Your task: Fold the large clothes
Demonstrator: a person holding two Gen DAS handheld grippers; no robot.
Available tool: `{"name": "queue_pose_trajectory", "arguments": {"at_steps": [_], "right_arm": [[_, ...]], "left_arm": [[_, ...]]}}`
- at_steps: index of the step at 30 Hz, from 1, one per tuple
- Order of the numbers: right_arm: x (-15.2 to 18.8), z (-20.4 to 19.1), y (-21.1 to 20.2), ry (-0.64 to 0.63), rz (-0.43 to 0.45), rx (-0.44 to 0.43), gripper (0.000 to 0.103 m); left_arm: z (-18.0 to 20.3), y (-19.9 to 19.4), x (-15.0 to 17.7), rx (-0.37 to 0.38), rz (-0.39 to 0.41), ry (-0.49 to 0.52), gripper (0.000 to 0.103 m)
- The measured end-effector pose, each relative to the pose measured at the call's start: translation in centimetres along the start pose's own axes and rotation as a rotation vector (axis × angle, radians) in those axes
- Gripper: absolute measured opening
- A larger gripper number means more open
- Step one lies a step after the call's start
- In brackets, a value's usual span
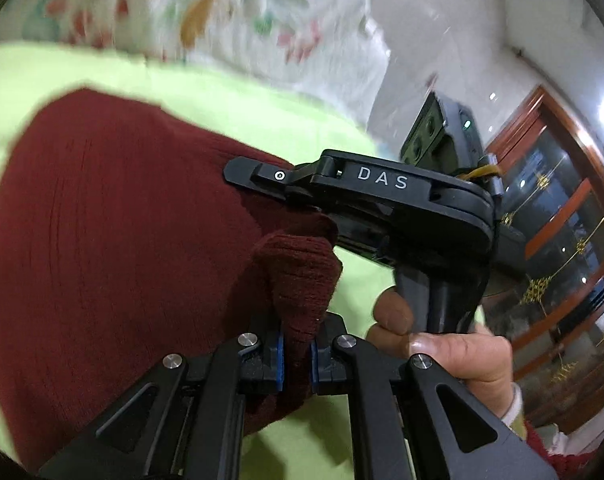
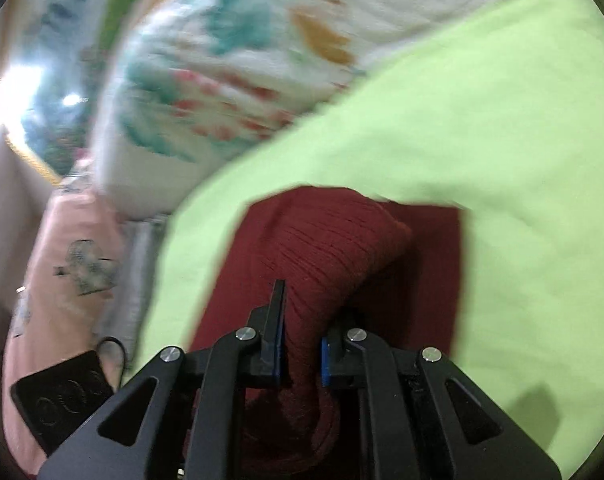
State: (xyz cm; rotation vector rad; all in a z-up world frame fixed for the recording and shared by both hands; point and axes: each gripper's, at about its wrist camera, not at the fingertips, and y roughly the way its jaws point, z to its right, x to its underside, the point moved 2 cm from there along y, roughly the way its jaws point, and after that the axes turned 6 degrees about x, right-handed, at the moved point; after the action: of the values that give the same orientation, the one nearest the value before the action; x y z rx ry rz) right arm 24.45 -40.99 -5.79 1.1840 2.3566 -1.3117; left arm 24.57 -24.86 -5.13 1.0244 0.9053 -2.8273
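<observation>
You are gripping the dark red knit sweater (image 1: 102, 240) with both claws: the left gripper (image 1: 296, 354) is pinching a bunched ribbed edge between its blue pads, and the right gripper (image 2: 300, 358) is clamping a fold of the same knit. The rest of the sweater is spreading ahead of each claw over the lime-green sheet (image 2: 481, 140). You appear to be mid-fold, lifting an edge. Next, carry both corners together across the body, keeping them level and taut.

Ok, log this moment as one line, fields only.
left gripper: shut on red knit garment | right gripper: shut on red knit garment | surface: green sheet | fold: not finished
</observation>
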Motion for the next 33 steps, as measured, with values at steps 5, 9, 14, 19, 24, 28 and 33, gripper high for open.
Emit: {"name": "queue_pose_trajectory", "arguments": {"at_steps": [5, 9, 14, 19, 24, 28, 33], "right_arm": [[1.0, 2.6, 1.3, 0.020, -0.031, 0.009, 0.014], [1.0, 2.1, 1.2, -0.004, -0.022, 0.013, 0.014], [1.2, 2.1, 1.2, -0.005, -0.019, 0.011, 0.014], [1.4, 2.1, 0.8, -0.024, -0.010, 0.036, 0.014], [1.6, 1.8, -0.2, -0.052, -0.007, 0.095, 0.024], [1.4, 2.1, -2.3, -0.015, 0.031, 0.087, 0.068], [1.2, 2.8, -2.9, 0.032, 0.024, 0.060, 0.083]], "left_arm": [[0.2, 1.7, 1.3, -0.065, -0.041, 0.029, 0.009], [0.9, -0.8, 1.6, -0.042, -0.057, 0.024, 0.035], [0.8, -6.1, 1.8, -0.031, -0.002, 0.000, 0.058], [-2.7, -11.1, 0.3, -0.163, 0.093, -0.047, 0.082], [-8.6, -10.7, -1.7, -0.211, 0.073, -0.175, 0.082], [-11.3, -9.8, -2.0, -0.191, 0.038, -0.221, 0.082], [-13.2, -7.9, -2.5, -0.107, 0.005, -0.251, 0.090]]}}
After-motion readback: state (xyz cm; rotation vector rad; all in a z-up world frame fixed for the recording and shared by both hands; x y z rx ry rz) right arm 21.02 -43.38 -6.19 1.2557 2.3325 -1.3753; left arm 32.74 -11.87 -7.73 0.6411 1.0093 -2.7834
